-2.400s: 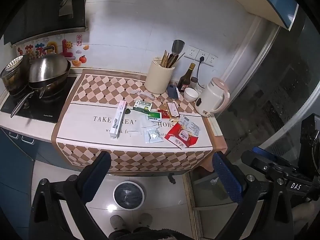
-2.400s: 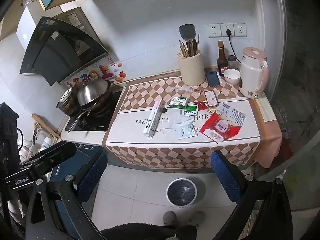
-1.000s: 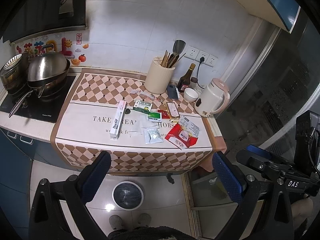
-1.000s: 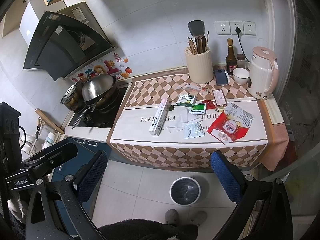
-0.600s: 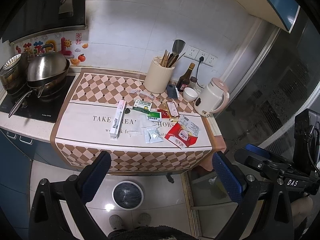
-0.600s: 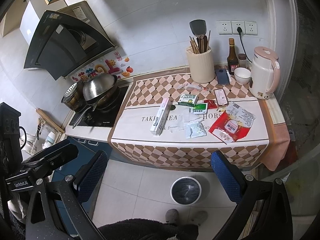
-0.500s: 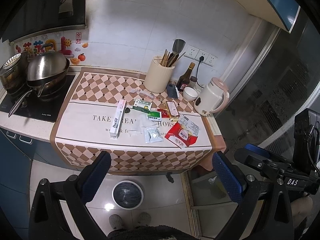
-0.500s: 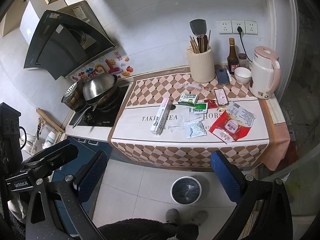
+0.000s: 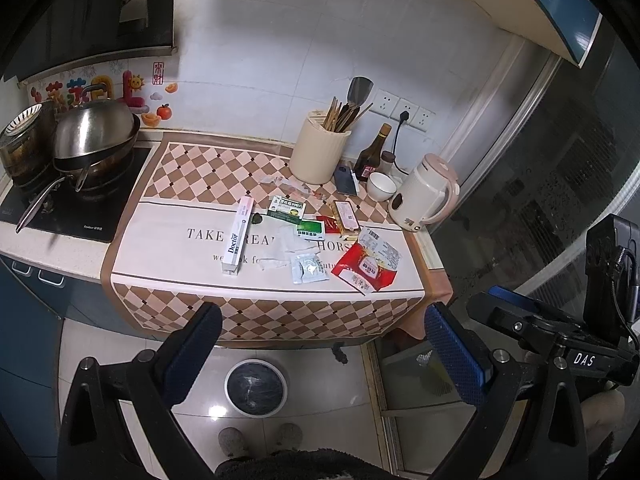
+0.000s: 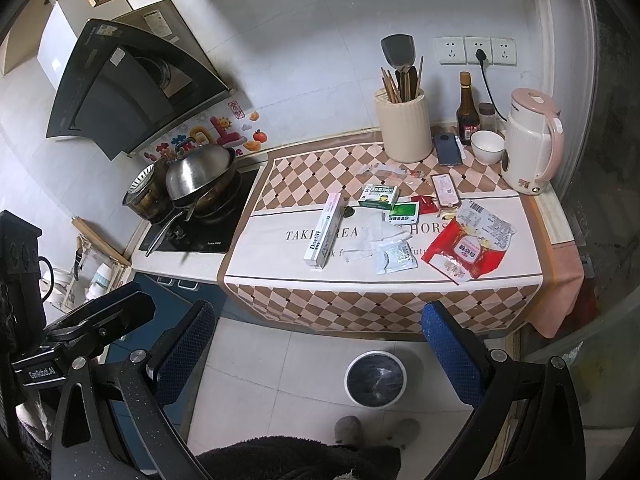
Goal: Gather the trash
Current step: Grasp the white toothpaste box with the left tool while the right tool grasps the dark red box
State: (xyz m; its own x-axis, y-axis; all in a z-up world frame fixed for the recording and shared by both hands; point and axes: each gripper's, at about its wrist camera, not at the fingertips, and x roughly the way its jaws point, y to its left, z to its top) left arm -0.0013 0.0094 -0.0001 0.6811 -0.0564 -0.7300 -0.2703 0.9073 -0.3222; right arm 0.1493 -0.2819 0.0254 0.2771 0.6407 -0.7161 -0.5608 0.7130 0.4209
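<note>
Both views have slid a little; the trash stays put. The left gripper [image 9: 322, 354] and right gripper [image 10: 318, 350] have wide, empty fingers. Wrappers [image 10: 466, 246] lie at twelve o'clock on the surface [image 10: 276, 248], the bin [image 10: 375, 378] below. Thin wrappers could slip out.

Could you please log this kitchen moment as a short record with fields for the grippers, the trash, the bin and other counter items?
left gripper: open, empty, held back from the counter
right gripper: open, empty, held back from the counter
trash on cloth: red wrapper, long white box, green-and-white box, clear sachet
trash bin: on the floor below the counter edge, dark liner
not trash: kettle, utensil holder, wok
progress: nothing picked up yet
</note>
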